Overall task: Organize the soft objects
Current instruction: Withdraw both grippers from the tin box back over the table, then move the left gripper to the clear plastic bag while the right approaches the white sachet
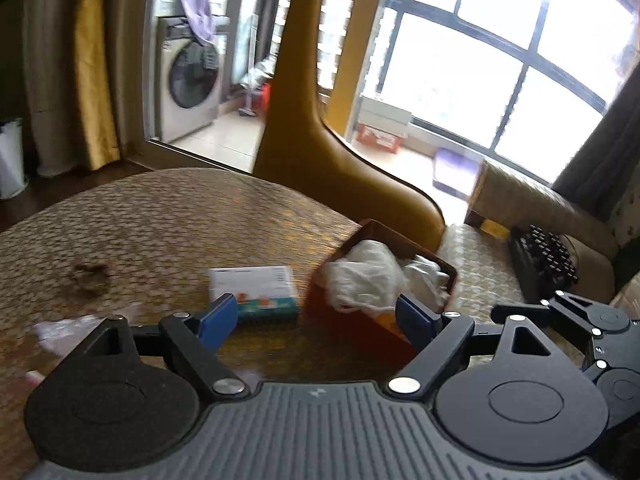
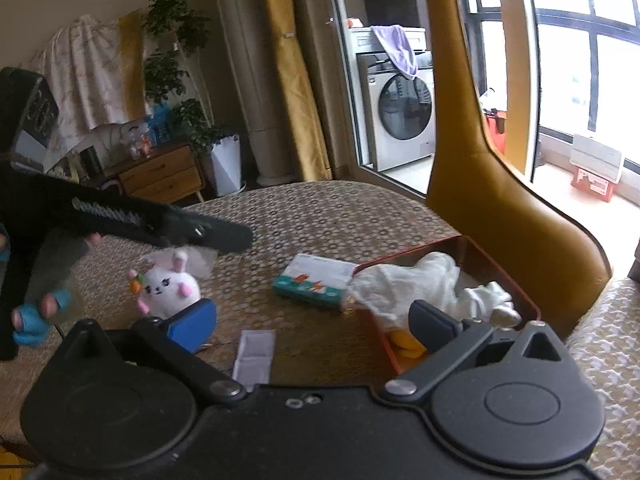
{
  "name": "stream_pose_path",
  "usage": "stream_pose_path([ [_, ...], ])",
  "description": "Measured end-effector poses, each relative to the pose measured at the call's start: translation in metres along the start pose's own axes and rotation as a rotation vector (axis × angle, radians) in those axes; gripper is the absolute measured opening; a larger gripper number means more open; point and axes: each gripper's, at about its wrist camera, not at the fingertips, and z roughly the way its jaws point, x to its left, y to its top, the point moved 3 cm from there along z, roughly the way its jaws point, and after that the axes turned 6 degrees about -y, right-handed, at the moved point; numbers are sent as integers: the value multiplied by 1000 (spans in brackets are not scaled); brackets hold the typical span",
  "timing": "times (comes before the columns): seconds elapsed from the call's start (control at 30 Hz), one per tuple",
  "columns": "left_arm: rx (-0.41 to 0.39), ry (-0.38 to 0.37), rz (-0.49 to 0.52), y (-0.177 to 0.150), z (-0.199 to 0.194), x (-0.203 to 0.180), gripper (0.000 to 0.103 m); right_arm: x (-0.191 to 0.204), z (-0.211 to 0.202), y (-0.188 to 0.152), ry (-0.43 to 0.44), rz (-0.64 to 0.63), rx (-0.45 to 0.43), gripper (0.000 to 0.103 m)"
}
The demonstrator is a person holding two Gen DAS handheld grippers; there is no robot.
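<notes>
A red box (image 1: 362, 240) (image 2: 496, 264) on the round patterned table holds white soft cloths (image 1: 368, 276) (image 2: 408, 284) and something orange (image 2: 406, 344). A white plush rabbit (image 2: 170, 286) sits on the table to the left. My left gripper (image 1: 316, 316) is open and empty, just in front of the box and a tissue pack (image 1: 256, 286) (image 2: 314, 278). My right gripper (image 2: 312, 320) is open and empty, near the box's front edge. The left gripper's body (image 2: 132, 218) crosses the right wrist view above the rabbit.
A mustard chair (image 1: 316, 140) (image 2: 492, 184) stands behind the table. A flat white packet (image 2: 254, 354) lies near my right gripper. Crumpled clear plastic (image 1: 68, 328) lies at the table's left. A black keyboard (image 1: 544, 256) rests on a seat at right.
</notes>
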Motion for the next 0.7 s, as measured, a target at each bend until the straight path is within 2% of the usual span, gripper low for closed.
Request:
stream_pose_path([
  [0.1, -14, 37, -19, -5, -16, 23, 88, 18, 6, -3, 11, -22, 12, 103],
  [0.3, -10, 63, -80, -16, -39, 68, 88, 54, 21, -16, 30, -56, 42, 103],
  [0.53, -5, 122, -130, -27, -55, 120, 88, 86, 49, -27, 60, -97, 94, 103],
  [0.7, 8, 117, -214, -27, -54, 158, 88, 102, 74, -32, 66, -120, 135, 102],
])
